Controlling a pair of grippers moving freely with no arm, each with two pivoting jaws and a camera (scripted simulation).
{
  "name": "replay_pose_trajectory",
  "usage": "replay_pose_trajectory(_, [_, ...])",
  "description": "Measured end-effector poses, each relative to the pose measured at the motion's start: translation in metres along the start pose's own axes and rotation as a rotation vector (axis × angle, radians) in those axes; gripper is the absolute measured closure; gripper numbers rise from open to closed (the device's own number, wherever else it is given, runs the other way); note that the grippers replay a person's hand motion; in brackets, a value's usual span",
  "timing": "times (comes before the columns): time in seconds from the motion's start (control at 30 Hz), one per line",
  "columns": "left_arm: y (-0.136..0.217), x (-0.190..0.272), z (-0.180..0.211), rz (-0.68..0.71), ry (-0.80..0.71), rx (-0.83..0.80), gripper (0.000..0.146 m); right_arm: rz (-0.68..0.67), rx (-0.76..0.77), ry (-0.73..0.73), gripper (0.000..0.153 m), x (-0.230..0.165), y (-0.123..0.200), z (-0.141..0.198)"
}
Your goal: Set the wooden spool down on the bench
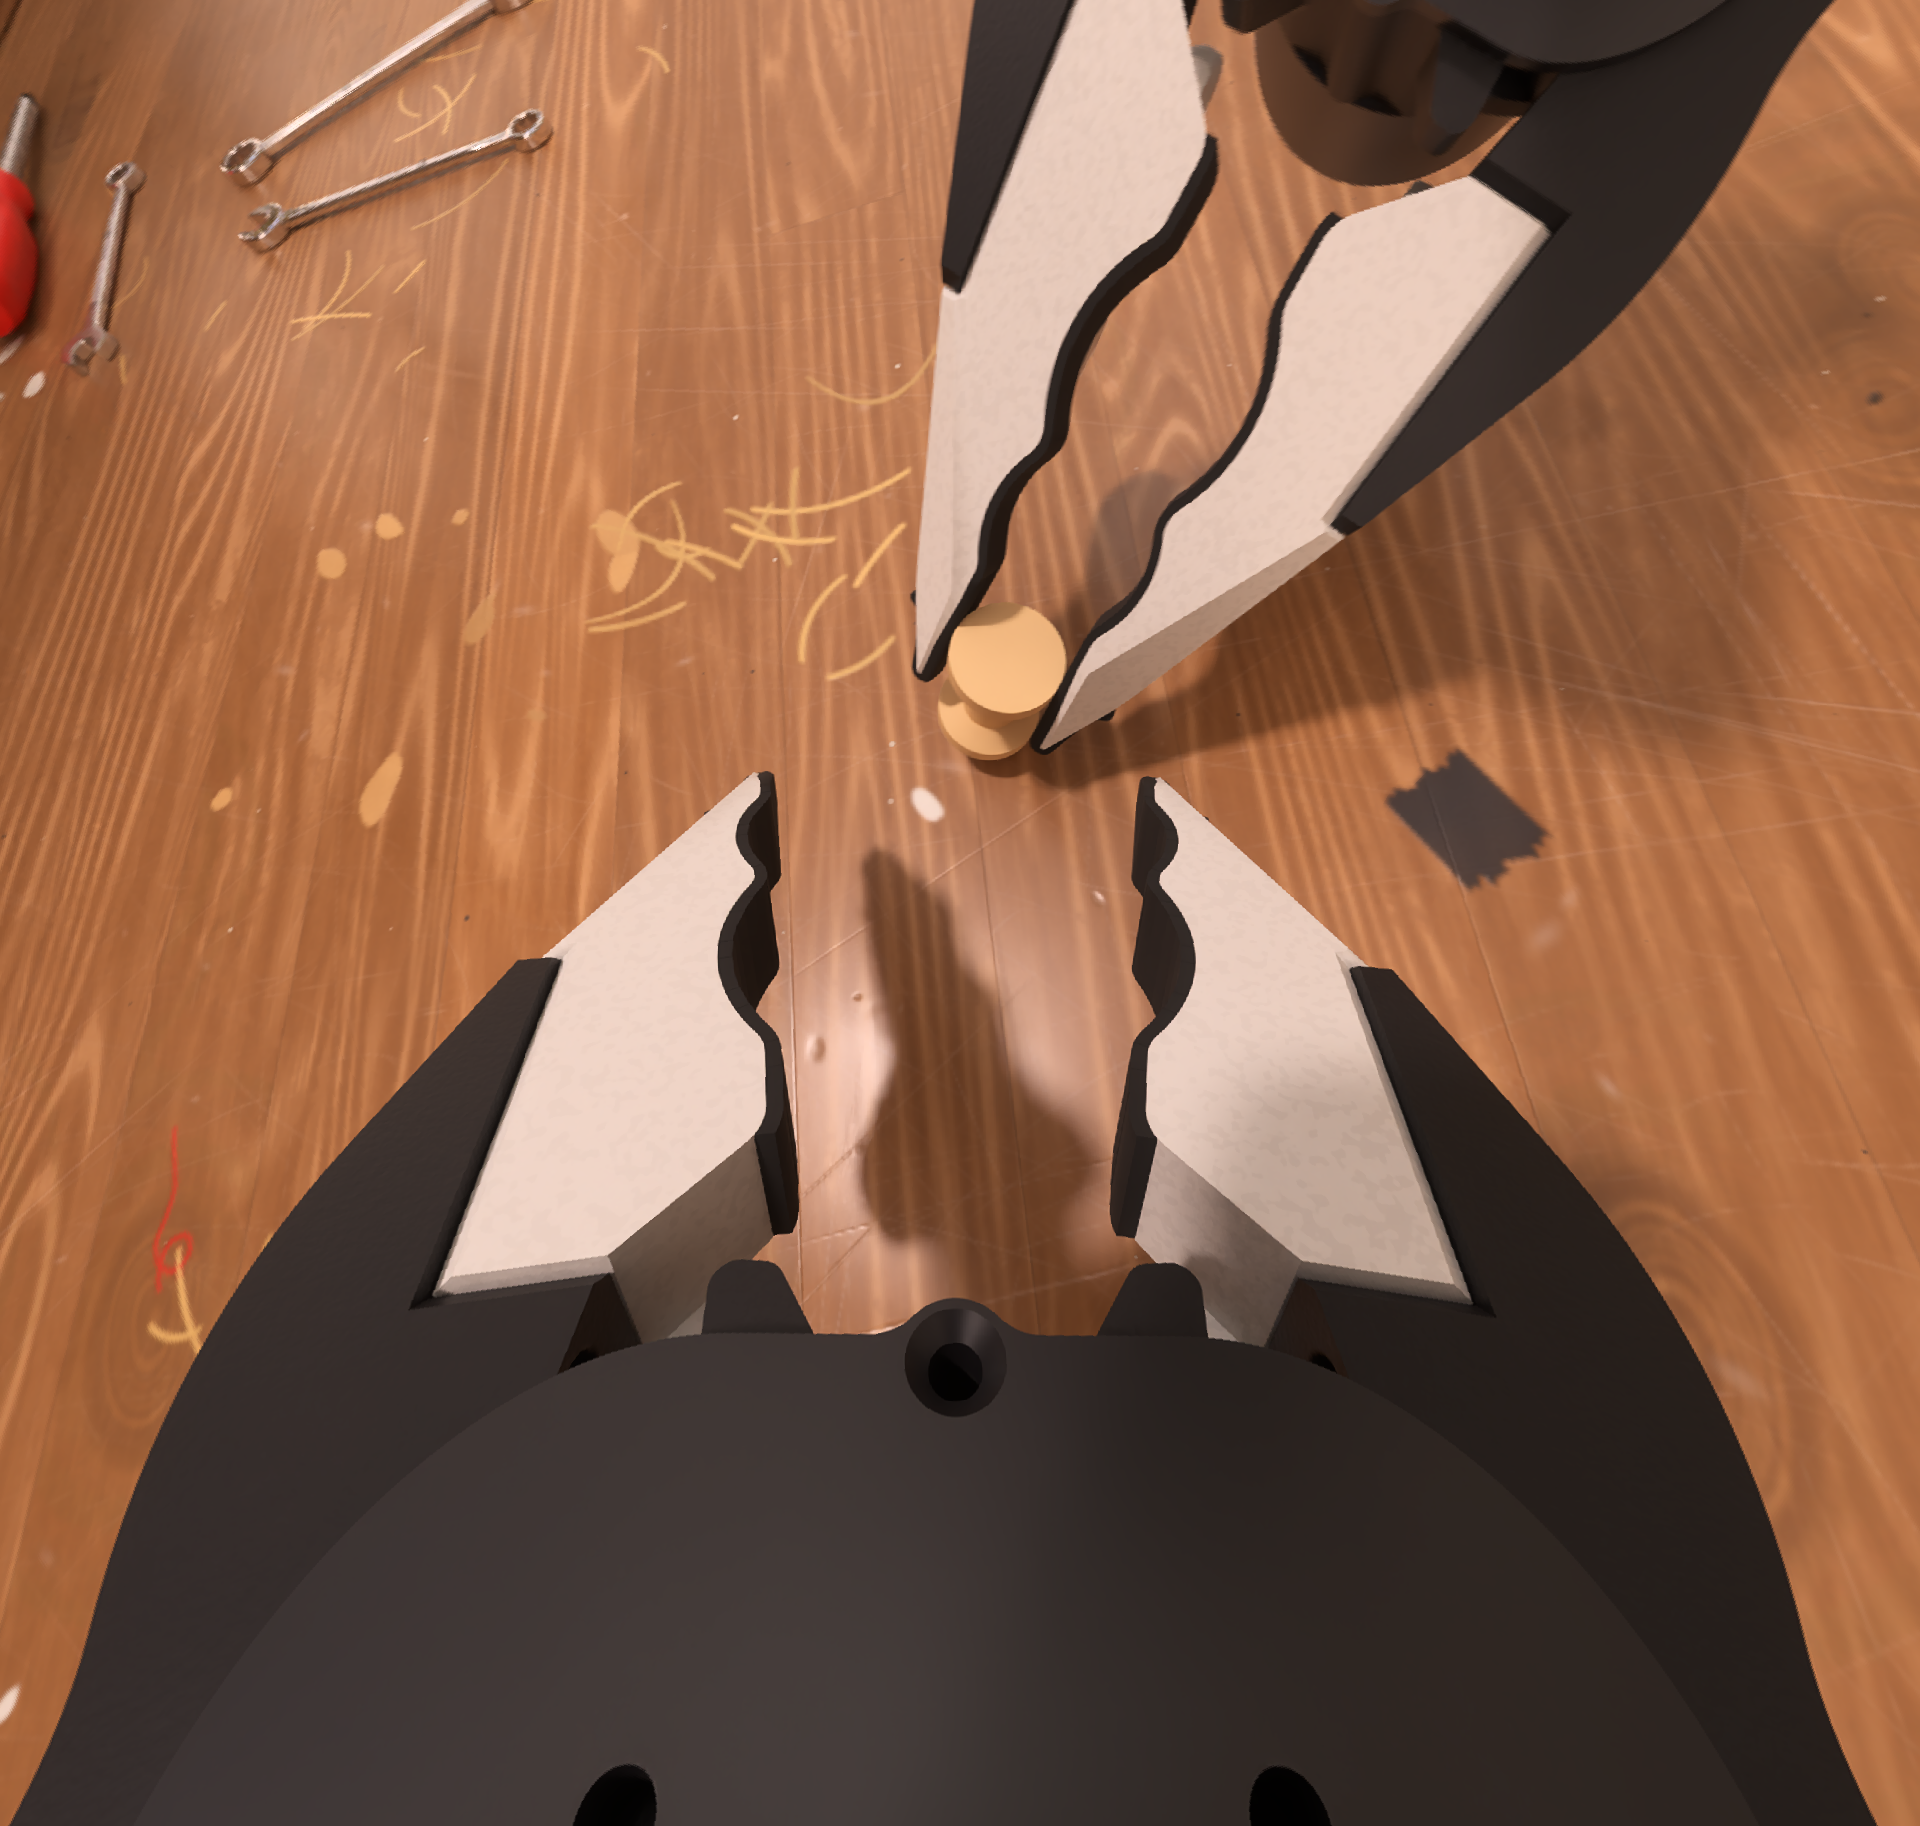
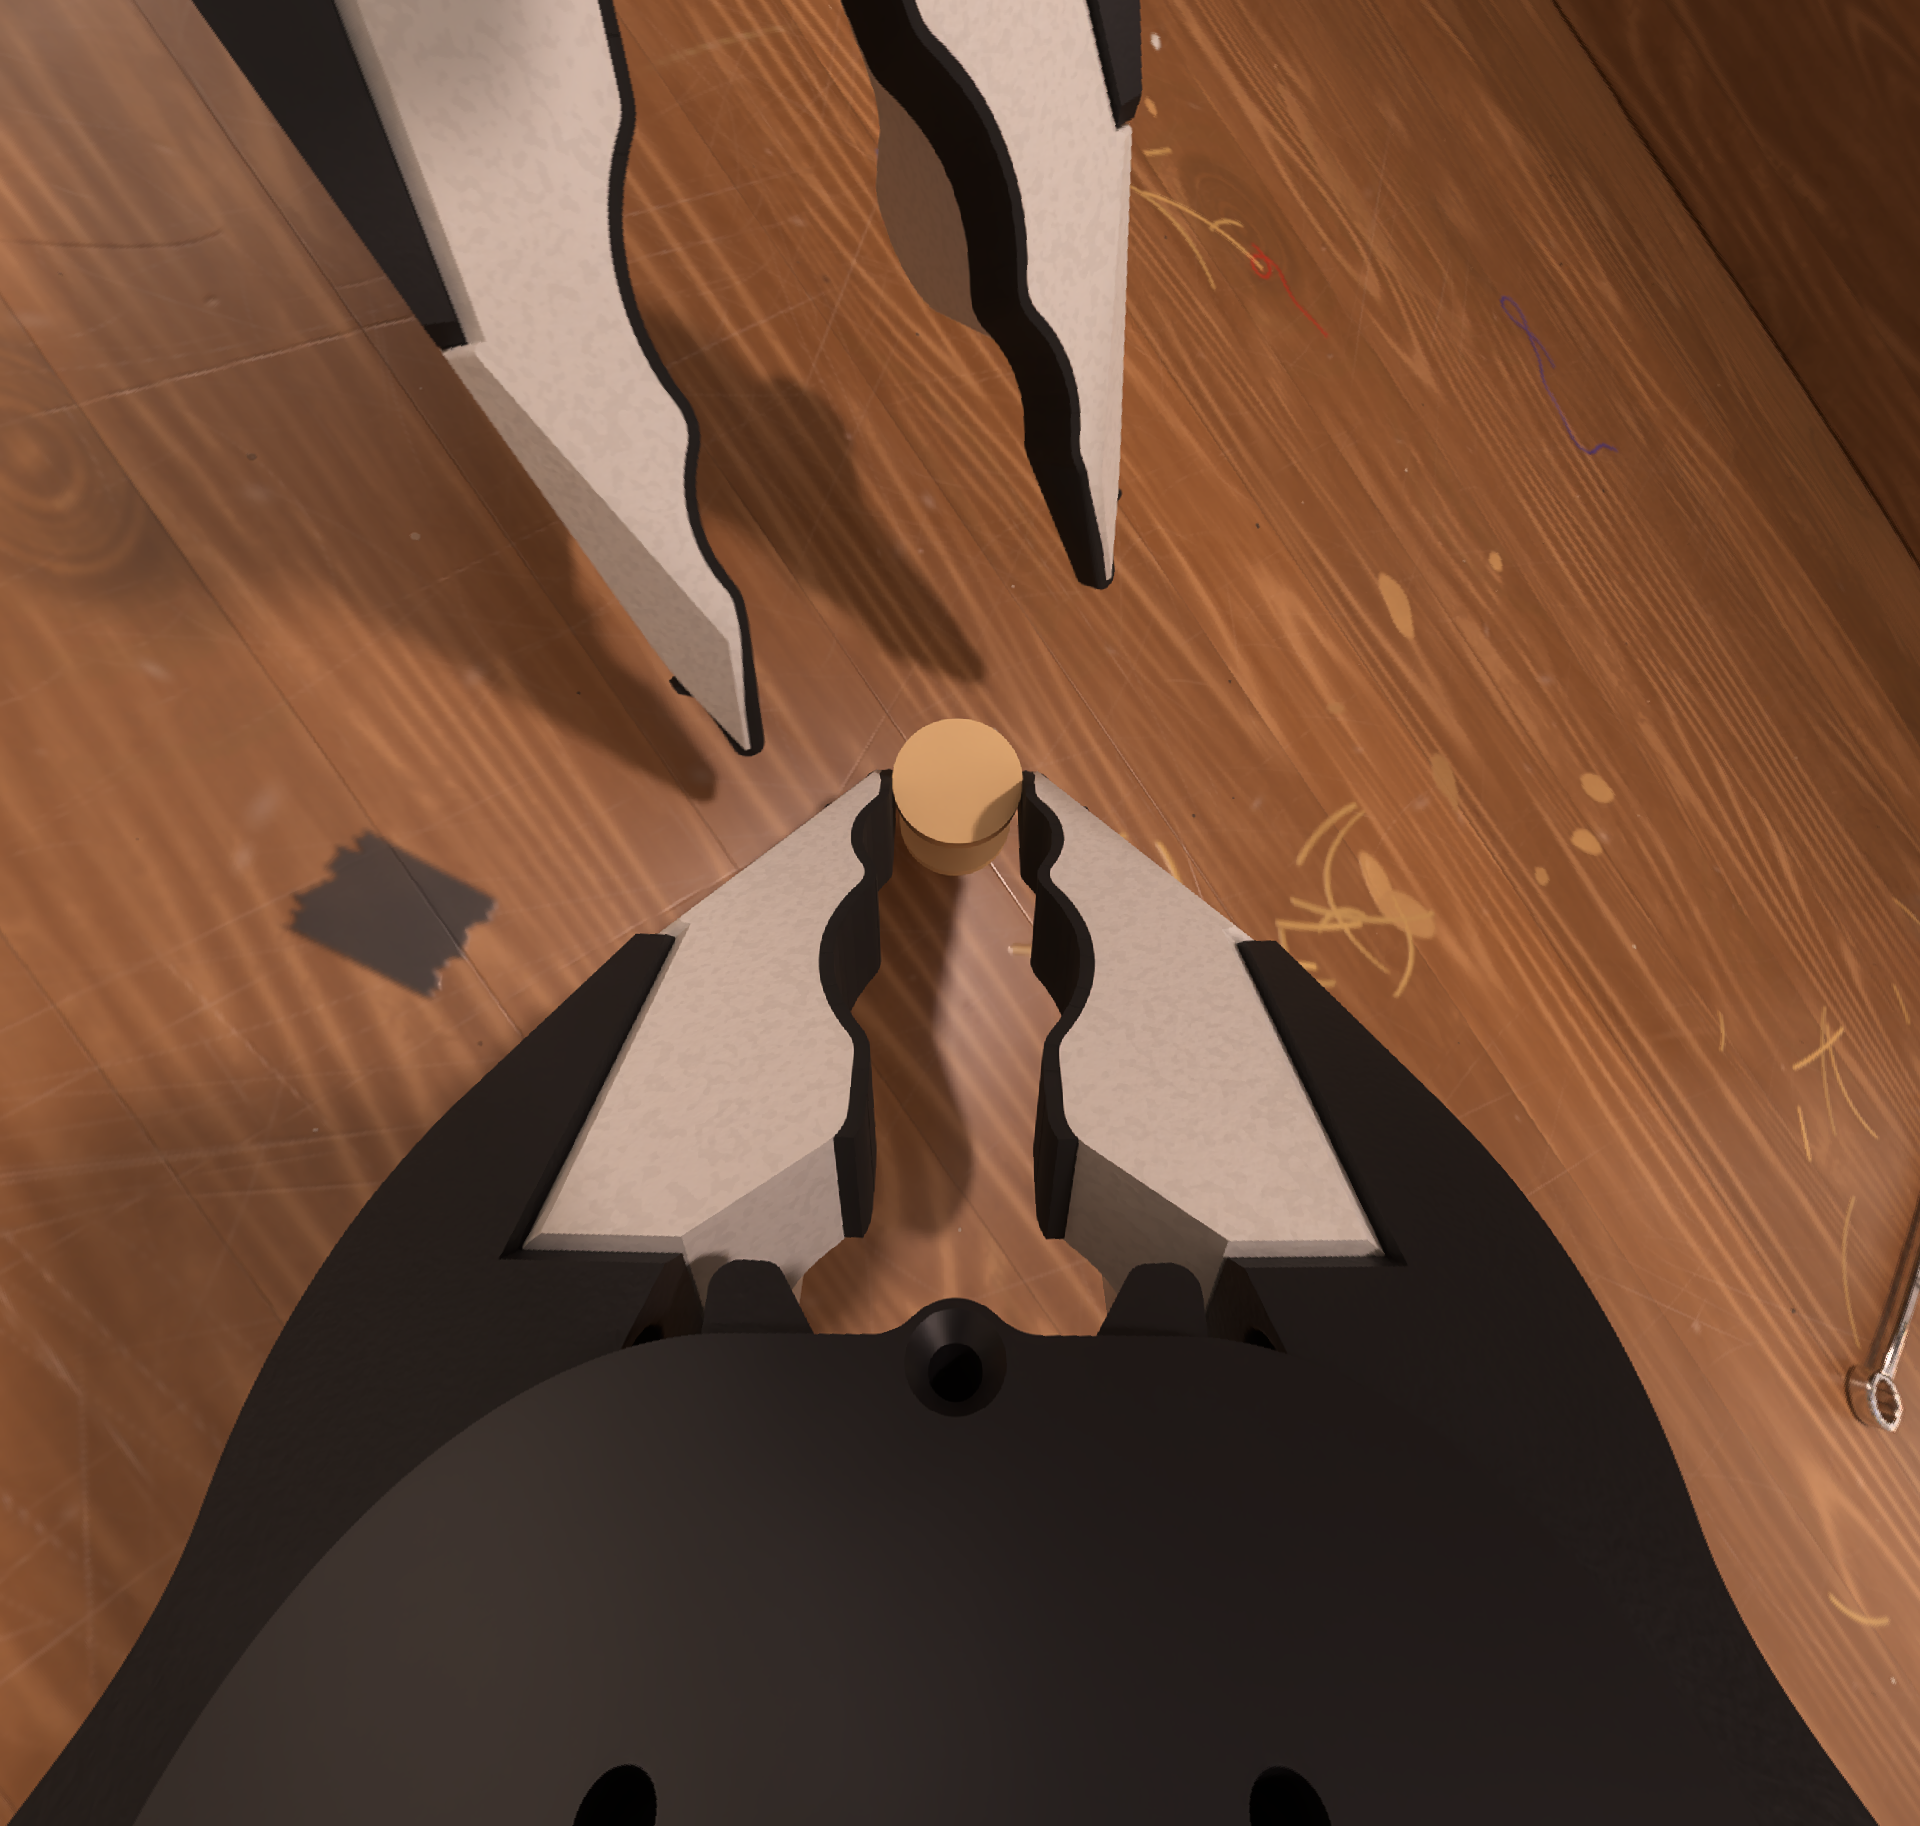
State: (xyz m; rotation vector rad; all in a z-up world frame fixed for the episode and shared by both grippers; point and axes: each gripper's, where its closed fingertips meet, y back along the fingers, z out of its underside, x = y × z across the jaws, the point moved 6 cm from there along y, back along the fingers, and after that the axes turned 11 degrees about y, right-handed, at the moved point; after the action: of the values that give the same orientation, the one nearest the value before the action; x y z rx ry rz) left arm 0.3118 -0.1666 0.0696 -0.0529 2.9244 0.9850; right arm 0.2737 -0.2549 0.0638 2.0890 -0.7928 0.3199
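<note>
Right gripper (image 2: 956, 789): its two fingertips pinch the wooden spool (image 2: 956, 800) by the sides of its top flange, at the very tips and not deeper in the wavy notches.
Reason for the grip: holding only the upper rim seems meant to leave the spool's lower end free to meet the bench (image 2: 1455, 633) first.
Spool position: upright between the right fingertips; from the left wrist view (image 1: 1000, 680) its lower flange looks to be on or just above the wood, and which of the two cannot be told.
Left gripper (image 1: 956, 789): spread wide and empty, hanging above bare bench just beside the spool, touching nothing.
Likely reason: it appears to stand clear so the placing side has room.
Step in hand: the spool seems at the point of release; the grasp is not yet let go.
Surroundings: three wrenches (image 1: 384, 103) and a red-handled tool (image 1: 16, 249) lie well apart; a dark tape scrap (image 1: 1465, 820) lies near.
</note>
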Motion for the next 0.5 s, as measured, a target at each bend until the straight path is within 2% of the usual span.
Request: replay_pose_trajectory(0.5, [-0.0065, -0.0003, 0.0041, 0.015, -0.001, -0.016, 0.077, 0.0, 0.015, -0.013, 0.129, -0.0001, -0.0007, 0.0008])
